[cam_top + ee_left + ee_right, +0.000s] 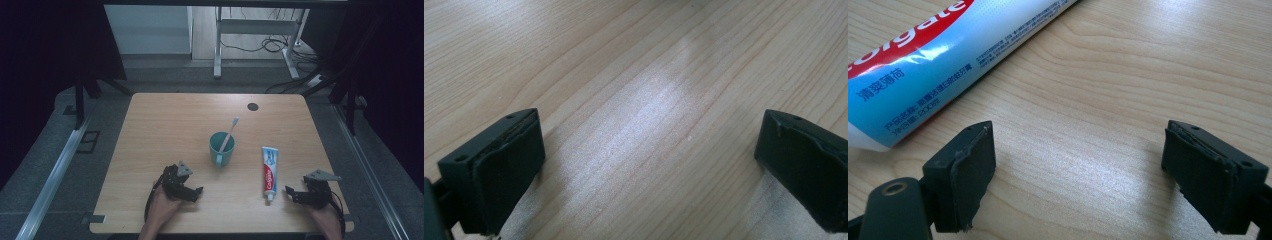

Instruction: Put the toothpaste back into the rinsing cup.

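From the high view, I am watching both tools sitting low near the tabletop's (pixel 150 120) near edge. The left tool (pixel 196 192) is resting toward the near-left, and the right tool (pixel 291 194) is lying toward the near-right corner, just beside the cap end of the toothpaste tube (pixel 269 170). The tube is lying flat, running from near edge toward far edge, right of centre, so I judge it is laid out for an easy side-on pick. The teal cup (pixel 221 148) is standing upright at the middle with a toothbrush (pixel 230 134) leaning in it (well apart from either tool).

In the left gripper view, the left tool (pixel 649 150) is standing wide over bare wood, gripping nothing.

In the right gripper view, the right tool (pixel 1078 160) is also gaping wide and empty, with the toothpaste tube (pixel 923 70) lying just beyond its left jaw, apparently lining up for a reach.
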Motion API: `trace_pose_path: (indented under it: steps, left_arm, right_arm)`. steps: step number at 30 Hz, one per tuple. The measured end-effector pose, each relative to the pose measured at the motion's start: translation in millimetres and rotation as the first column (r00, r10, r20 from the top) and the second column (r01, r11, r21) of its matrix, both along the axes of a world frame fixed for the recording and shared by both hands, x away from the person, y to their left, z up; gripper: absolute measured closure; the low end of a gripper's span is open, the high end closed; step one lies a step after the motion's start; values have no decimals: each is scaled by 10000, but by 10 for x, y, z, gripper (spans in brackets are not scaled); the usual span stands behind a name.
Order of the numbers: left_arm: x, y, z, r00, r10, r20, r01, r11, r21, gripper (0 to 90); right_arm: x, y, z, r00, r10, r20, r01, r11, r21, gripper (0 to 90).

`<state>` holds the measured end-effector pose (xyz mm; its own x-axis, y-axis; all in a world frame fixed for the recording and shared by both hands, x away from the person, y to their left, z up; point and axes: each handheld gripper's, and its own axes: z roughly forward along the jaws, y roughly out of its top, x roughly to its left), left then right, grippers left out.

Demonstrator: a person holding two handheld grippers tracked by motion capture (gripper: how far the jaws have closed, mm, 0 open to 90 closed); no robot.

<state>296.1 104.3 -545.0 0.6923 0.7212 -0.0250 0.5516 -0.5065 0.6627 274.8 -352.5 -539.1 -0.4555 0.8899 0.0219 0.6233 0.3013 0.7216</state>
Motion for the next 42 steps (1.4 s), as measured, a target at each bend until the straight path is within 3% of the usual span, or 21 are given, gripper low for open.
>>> trace_pose_path:
  steps: [14,21,26,38,42]
  left_arm:
    - [1,2,0,10000,24,16,-24,10000,3,0]
    - [0,2,1,10000,33,19,-33,10000,-1,1]
    - [0,2,1,10000,34,22,-34,10000,1,2]
    - [0,3,0,10000,38,31,-38,10000,-19,4]
    - [0,3,-1,10000,40,30,-40,10000,-23,4]
  right_arm:
    - [27,-5,59,9974,216,-684,-197,9994,274,135]
    - [40,-7,84,9956,452,-820,-410,9978,525,212]
    - [31,-16,156,9952,678,-699,-621,9948,810,335]
    - [8,13,248,9905,1299,-453,-1276,9906,489,717]
    - [15,46,300,9861,1597,-452,-1565,9853,683,856]
